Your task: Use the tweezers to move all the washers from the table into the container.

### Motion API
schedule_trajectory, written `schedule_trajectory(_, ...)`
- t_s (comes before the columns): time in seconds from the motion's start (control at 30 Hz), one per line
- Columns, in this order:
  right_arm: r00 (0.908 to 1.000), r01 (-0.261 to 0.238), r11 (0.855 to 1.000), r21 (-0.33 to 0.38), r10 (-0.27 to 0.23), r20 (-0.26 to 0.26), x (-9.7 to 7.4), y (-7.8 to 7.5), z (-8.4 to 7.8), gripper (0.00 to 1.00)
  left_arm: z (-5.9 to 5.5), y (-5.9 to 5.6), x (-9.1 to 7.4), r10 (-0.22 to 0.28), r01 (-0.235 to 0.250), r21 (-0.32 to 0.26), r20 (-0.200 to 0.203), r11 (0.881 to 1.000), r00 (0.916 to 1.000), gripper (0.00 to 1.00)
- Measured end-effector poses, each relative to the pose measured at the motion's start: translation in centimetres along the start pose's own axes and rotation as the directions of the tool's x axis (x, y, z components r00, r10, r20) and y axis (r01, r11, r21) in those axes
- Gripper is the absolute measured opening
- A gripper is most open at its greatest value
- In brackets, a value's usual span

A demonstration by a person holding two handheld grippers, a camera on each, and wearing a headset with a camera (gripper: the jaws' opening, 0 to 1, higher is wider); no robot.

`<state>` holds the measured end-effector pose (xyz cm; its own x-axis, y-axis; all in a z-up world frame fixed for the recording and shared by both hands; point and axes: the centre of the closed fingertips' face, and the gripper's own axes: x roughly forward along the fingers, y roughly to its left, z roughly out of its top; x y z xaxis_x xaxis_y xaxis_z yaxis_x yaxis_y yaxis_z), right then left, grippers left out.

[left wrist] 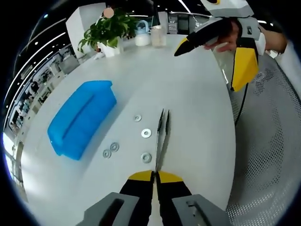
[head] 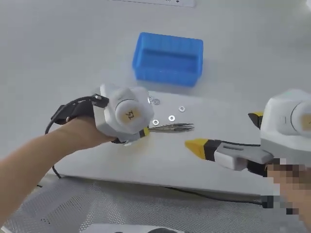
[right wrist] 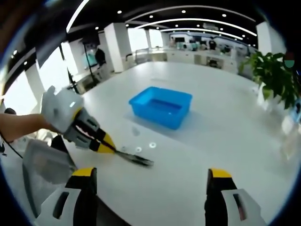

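Table (head: 146, 165): flat, white, smooth, matte. A grey perforated mesh surface (head: 97, 208) lay below its near edge.

Container (head: 167, 58): blue plastic, rectangular, open-topped with rounded corners, sitting at the far side of the table. It was also seen in the left gripper view (left wrist: 82, 117) and the right gripper view (right wrist: 161, 106).

Washers (head: 171, 118): small, flat, shiny metal rings, scattered loose on the table between the container and the grippers. Five were counted in the left gripper view (left wrist: 146, 133). All were on the table, outside the container.

Tweezers (head: 172, 127): thin, bright metal, two long straight prongs tapering to points. In the left gripper view (left wrist: 161, 136) the prongs ran almost parallel with a slim gap, so narrow. The points lay among the washers, just beside one. Contact with the table could not be told.

Left gripper (head: 143, 132): white body, black fingers, yellow tips. Its jaws were pressed together (left wrist: 155, 176) on the tweezers' back end, with the tweezers sticking straight out ahead. It was also seen in the right gripper view (right wrist: 109, 143).

Right gripper (head: 226, 132): same build, jaws spread wide (right wrist: 151, 176), off to the right, well apart from the washers and the tweezers. It was seen at the top right of the left gripper view (left wrist: 212, 56).
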<state>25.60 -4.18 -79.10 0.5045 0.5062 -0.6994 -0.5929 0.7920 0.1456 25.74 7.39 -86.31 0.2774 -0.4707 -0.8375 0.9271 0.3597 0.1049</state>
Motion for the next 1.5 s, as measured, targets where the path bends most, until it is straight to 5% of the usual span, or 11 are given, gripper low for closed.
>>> schedule_trajectory(0.23, 0.9989, -0.044, 0.999, -0.010, 0.045, 0.017, 0.2, 1.0, 0.3, 0.97, 0.6, -1.1, -0.7, -0.037, 0.037, 0.008, 0.022, 0.999, 0.9991, 0.00)
schedule_trajectory(0.5, 0.9847, -0.174, 0.984, -0.039, 0.173, -0.019, 1.0, 3.2, -0.3, 0.84, 3.5, -1.6, -3.5, -0.008, 0.008, -0.003, 0.102, 1.000, 0.9948, 0.00)
schedule_trajectory(0.7, 0.9775, -0.210, 0.975, -0.074, 0.207, -0.041, 1.8, 3.7, -0.6, 0.76, 5.3, -1.8, -5.4, 0.001, 0.001, -0.015, 0.150, 1.000, 0.9887, 0.00)
schedule_trajectory(0.8, 0.9621, -0.269, 0.957, -0.106, 0.263, -0.072, 2.1, 4.5, -0.8, 0.66, 6.1, -1.8, -6.3, 0.013, -0.009, -0.021, 0.172, 1.000, 0.9850, 0.00)
schedule_trajectory(1.13, 0.9453, -0.326, 0.919, -0.221, 0.314, -0.087, 4.2, 6.1, 0.2, 0.41, 7.0, -2.0, -7.5, 0.015, -0.014, -0.008, 0.189, 1.000, 0.9819, 0.00)
schedule_trajectory(1.4, 0.8995, -0.435, 0.868, -0.238, 0.431, -0.073, 6.0, 8.3, 1.4, 0.23, 7.5, -2.2, -8.0, -0.001, -0.004, 0.028, 0.187, 1.000, 0.9824, 0.00)
schedule_trajectory(1.5, 0.8947, -0.445, 0.845, -0.296, 0.435, -0.102, 6.4, 8.5, 1.2, 0.16, 7.5, -2.2, -8.1, -0.003, -0.005, 0.048, 0.183, 0.999, 0.9832, 0.00)
